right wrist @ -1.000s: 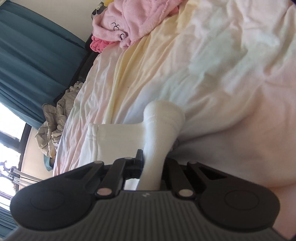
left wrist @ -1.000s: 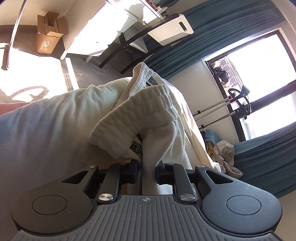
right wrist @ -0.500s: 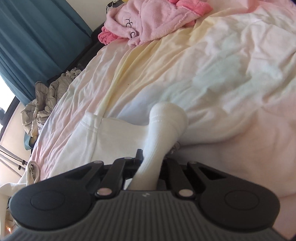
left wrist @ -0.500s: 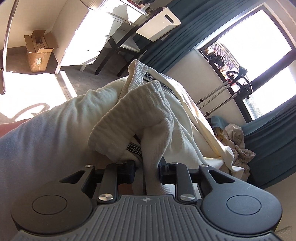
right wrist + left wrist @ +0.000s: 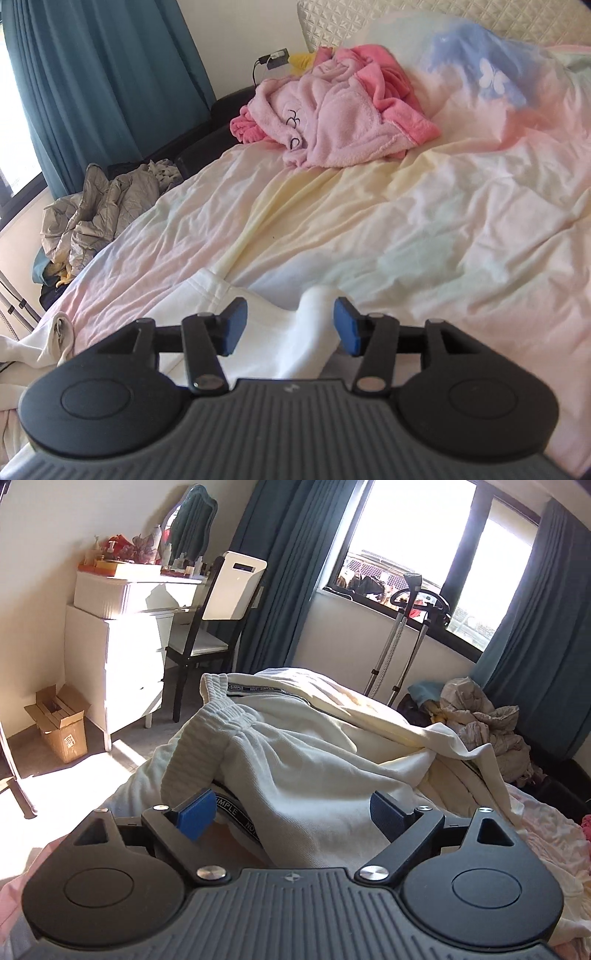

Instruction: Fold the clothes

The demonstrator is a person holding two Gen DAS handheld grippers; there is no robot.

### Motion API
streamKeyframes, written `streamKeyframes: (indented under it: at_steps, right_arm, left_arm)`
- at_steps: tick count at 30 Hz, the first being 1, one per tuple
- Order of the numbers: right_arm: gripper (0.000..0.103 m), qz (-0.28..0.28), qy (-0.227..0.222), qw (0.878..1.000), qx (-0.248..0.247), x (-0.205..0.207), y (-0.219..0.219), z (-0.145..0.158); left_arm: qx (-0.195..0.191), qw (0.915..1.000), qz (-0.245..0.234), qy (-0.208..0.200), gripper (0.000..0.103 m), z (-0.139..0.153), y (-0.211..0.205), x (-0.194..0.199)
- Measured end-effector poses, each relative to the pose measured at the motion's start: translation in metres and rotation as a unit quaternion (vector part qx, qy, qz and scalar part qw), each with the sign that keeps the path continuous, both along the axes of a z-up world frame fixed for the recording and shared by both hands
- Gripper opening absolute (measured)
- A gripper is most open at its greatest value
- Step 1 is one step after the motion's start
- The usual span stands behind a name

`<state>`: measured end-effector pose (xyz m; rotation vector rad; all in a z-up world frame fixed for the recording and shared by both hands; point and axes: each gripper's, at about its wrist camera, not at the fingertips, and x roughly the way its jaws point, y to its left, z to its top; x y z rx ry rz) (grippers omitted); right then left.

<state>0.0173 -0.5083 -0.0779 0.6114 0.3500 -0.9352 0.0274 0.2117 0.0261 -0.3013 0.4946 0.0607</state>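
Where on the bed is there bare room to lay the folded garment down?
Free: the wide pastel bedsheet between the pink fleece robe near the headboard and the cream-white sweatpants by the right gripper. Crowded: the bed's near end, where the sweatpants lie bunched in front of the left gripper.

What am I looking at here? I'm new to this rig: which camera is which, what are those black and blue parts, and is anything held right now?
Each picture comes from a camera mounted on a hand-held gripper, looking forward along its two blue-padded jaws. A person carries one in each hand; there is no robot arm.

The left wrist view shows the left gripper over cream trousers on the bed, facing the window. The right wrist view shows the right gripper over another part of the same garment, with the pastel bedsheet and a pink robe beyond.

Both sets of jaws are opening. Cloth lies between the pads, but they are not pressing on it, so nothing is held.
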Motion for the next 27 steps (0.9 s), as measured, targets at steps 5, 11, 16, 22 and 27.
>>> streamKeyframes:
  at_steps: [5,11,16,22,27]
  right_arm:
    - [0.053,0.056,-0.028,0.996,-0.058,-0.004,0.032,0.033]
    - [0.053,0.187,-0.058,0.977,-0.085,0.010,0.090,0.059]
    - [0.054,0.267,-0.077,0.957,-0.089,0.025,0.134,0.065]
    - [0.055,0.311,-0.086,0.942,-0.091,0.038,0.166,0.065]
    - [0.058,0.330,-0.092,0.936,-0.077,0.052,0.175,0.062]
  left_arm:
    - [0.035,0.9983,-0.032,-0.034,0.093,0.017,-0.045,-0.002]
    - [0.068,0.9939,-0.083,-0.026,0.093,0.006,-0.110,0.013]
    - [0.091,0.9877,-0.126,-0.016,0.093,-0.012,-0.160,0.032]
    - [0.138,0.9767,-0.164,-0.013,0.093,-0.034,-0.211,0.076]
    - [0.196,0.9650,-0.173,-0.018,0.093,-0.047,-0.252,0.140]
